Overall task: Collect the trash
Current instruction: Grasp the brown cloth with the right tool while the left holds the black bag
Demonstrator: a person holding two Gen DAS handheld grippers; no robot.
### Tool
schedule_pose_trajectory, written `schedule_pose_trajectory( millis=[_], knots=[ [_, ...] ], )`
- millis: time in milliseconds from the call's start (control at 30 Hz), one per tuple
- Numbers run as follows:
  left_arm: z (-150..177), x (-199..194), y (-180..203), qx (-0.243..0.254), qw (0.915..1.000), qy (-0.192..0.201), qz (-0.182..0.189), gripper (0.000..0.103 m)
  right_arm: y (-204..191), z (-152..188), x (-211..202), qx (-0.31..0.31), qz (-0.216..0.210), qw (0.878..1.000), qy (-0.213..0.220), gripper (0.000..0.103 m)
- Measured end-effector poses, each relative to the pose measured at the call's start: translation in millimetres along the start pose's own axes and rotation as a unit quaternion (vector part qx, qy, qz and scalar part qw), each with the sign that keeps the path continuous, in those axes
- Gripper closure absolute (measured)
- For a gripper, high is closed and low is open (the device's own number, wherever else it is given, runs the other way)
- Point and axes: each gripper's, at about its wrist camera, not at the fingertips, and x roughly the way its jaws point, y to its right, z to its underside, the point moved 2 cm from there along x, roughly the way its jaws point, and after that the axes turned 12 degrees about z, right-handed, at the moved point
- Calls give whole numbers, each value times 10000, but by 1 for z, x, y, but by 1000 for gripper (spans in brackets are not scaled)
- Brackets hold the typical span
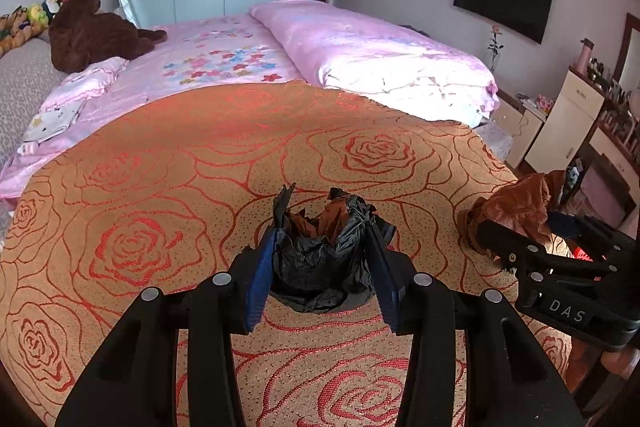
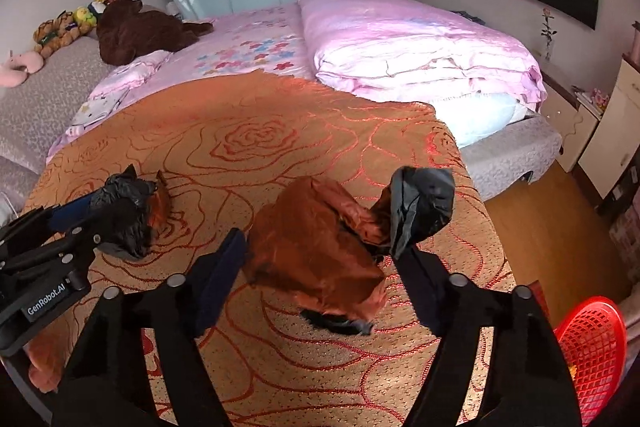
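A crumpled black plastic bag (image 1: 320, 259) with brown paper poking out of its top sits on the orange rose-patterned cloth (image 1: 180, 167). My left gripper (image 1: 322, 243) is shut on this bag, with a blue pad against each side. The right wrist view shows the same bag (image 2: 124, 215) in the left gripper (image 2: 120, 219) at the left. A brown crumpled paper wad (image 2: 316, 255) fills the gap between the fingers of my right gripper (image 2: 320, 247), which is shut on it. A scrap of black plastic (image 2: 420, 203) is draped over its right fingertip.
The cloth (image 2: 280, 131) ends at the right above a wooden floor (image 2: 532, 227). A red mesh basket (image 2: 588, 347) stands low at the right. Behind lie a pink bed (image 1: 360, 43) with a folded quilt, a brown plush bear (image 1: 92, 35) and white cabinets (image 1: 568, 119).
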Motion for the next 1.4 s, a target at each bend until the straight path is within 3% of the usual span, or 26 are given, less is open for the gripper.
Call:
schedule_pose_trajectory(
  millis=[33, 300, 333, 367, 633, 867, 933, 967, 1000, 1200, 1400],
  knots=[
    [0, 0, 0, 1, 10000, 0, -1, 60, -1, 1, 0, -29, -8, 10000, -9, 41],
    [0, -1, 0, 22, 10000, 13, -2, 60, -3, 15, -13, -158, -17, 9999, 62, 46],
    [-1, -1, 1, 33, 10000, 15, -1, 60, -3, 18, -16, -157, -13, 9999, 53, 49],
    [-1, -2, 1, 51, 10000, 18, 0, 60, -2, 20, -17, -172, 2, 9998, 23, 60],
    [-1, -3, 8, 153, 9999, 48, 39, 60, 12, 38, -27, -30, -67, 9999, -109, 64],
    [2, -5, 12, 196, 9998, 67, 73, 60, 17, 55, -47, -43, -387, 9992, -104, 64],
    [2, -6, 12, 190, 9998, 75, 83, 60, 20, 58, -50, -25, -458, 9988, -172, 50],
    [2, -6, 12, 187, 9998, 78, 84, 60, 23, 60, -53, 19, -354, 9993, -108, 31],
    [3, -6, 12, 187, 9998, 76, 84, 60, 27, 60, -56, 69, -262, 9996, -15, 18],
    [3, -6, 12, 176, 9998, 78, 90, 60, 27, 48, -59, 84, -239, 9996, 156, 11],
    [3, -7, 10, 126, 9998, 94, 105, 60, 4, 33, -50, -227, -382, 9990, 111, 10]
  ],
)
